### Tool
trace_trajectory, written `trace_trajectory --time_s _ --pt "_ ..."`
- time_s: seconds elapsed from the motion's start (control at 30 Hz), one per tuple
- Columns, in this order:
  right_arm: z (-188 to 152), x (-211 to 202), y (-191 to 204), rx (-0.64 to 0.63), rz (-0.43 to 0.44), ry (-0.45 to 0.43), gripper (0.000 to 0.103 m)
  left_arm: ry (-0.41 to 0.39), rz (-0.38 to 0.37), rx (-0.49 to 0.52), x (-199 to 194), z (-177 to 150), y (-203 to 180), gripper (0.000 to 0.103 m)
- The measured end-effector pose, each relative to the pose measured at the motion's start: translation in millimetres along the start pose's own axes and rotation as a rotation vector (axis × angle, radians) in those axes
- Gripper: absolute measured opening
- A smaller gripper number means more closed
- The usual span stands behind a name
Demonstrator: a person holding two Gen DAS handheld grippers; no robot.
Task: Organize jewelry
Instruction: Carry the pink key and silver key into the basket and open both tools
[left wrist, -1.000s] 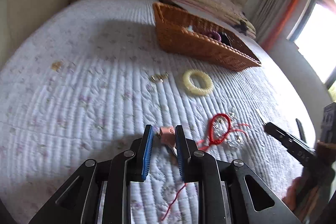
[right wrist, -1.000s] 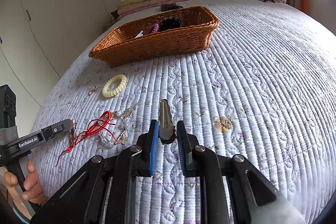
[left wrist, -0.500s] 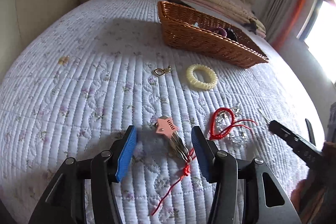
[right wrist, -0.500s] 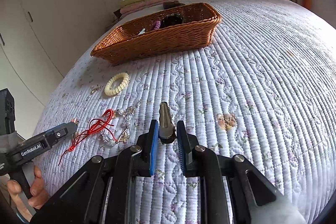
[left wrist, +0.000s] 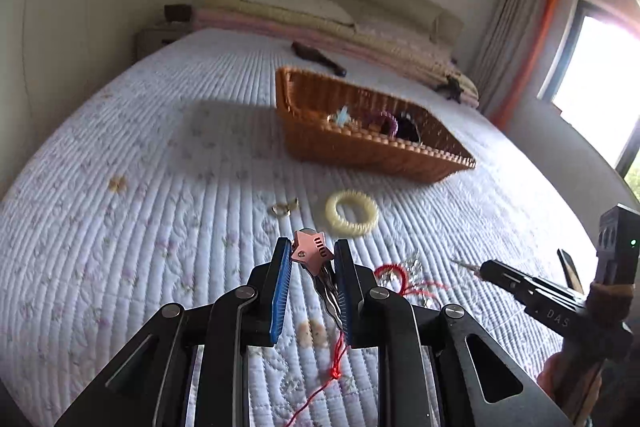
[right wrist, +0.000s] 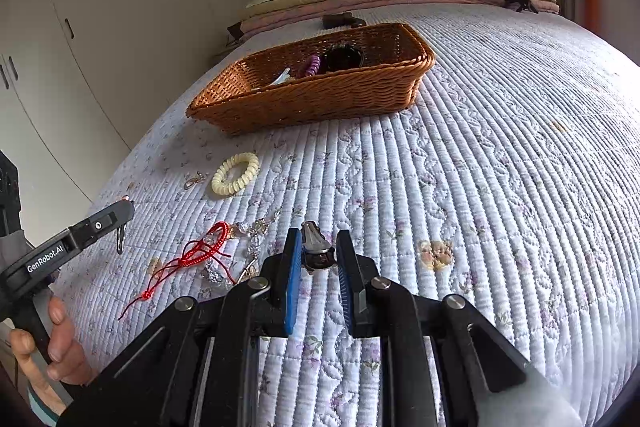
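While clamped, star clip [left wrist: 311, 251] aloft.

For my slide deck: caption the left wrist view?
Left gripper holds a star hair clip before the wicker basket.

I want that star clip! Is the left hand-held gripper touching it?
Touching. The left wrist view shows the left hand-held gripper shut on the pink star clip, both blue pads pressing its sides.

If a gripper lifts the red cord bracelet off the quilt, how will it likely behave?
The red cord bracelet will probably hang limp: its loops and loose tails sprawl flat on the quilt. It looks light for its size. It may drag the crystal bead strand lying against it, since the two seem tangled.
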State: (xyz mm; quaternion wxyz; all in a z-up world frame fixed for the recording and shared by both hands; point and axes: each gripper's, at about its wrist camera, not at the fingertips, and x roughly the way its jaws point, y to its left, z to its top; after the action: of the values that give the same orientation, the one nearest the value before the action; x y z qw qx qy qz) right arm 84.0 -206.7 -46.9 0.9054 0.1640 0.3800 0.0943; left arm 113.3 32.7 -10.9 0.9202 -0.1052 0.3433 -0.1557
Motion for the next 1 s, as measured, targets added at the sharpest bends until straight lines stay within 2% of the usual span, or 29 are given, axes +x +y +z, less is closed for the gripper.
trace_trajectory --time_s 0.1,0.3,0.43,0.57,0.67,0.77,0.93,1.0 --pt "4.5 -8.4 -1.0 0.004 0.025 -0.032 0.020 -0.028 -0.023 0.002 -9.9 7.1 0.8 0.022" --pt "27.6 -29.2 7.6 -0.027 0.021 -0.103 0.020 -0.084 -0.068 0.029 -23.3 32.5 -13.6 0.022" --pt "66.9 -38.8 19.4 -0.080 -0.001 -0.186 0.020 -0.146 -0.088 0.074 -25.5 68.8 -34.2 0.022" --pt "116.6 -23.4 22.9 -0.109 -0.040 -0.237 0.020 -0.185 -0.106 0.103 -11.0 110.2 -51.5 0.022" --pt "150.7 1.1 13.7 -0.104 -0.061 -0.237 0.020 -0.178 -0.125 0.092 16.0 140.9 -58.7 0.022" --pt "177.2 35.5 0.6 -0.090 -0.074 -0.197 0.020 -0.117 -0.142 0.075 60.8 161.8 -62.5 0.022" --pt "193.0 95.0 -25.3 -0.046 -0.083 -0.101 0.020 -0.001 -0.148 0.021 139.9 163.2 -58.0 0.022" --pt "191.6 109.0 -33.0 -0.027 -0.056 -0.071 0.020 0.030 -0.144 0.012 158.7 155.2 -54.3 0.022"
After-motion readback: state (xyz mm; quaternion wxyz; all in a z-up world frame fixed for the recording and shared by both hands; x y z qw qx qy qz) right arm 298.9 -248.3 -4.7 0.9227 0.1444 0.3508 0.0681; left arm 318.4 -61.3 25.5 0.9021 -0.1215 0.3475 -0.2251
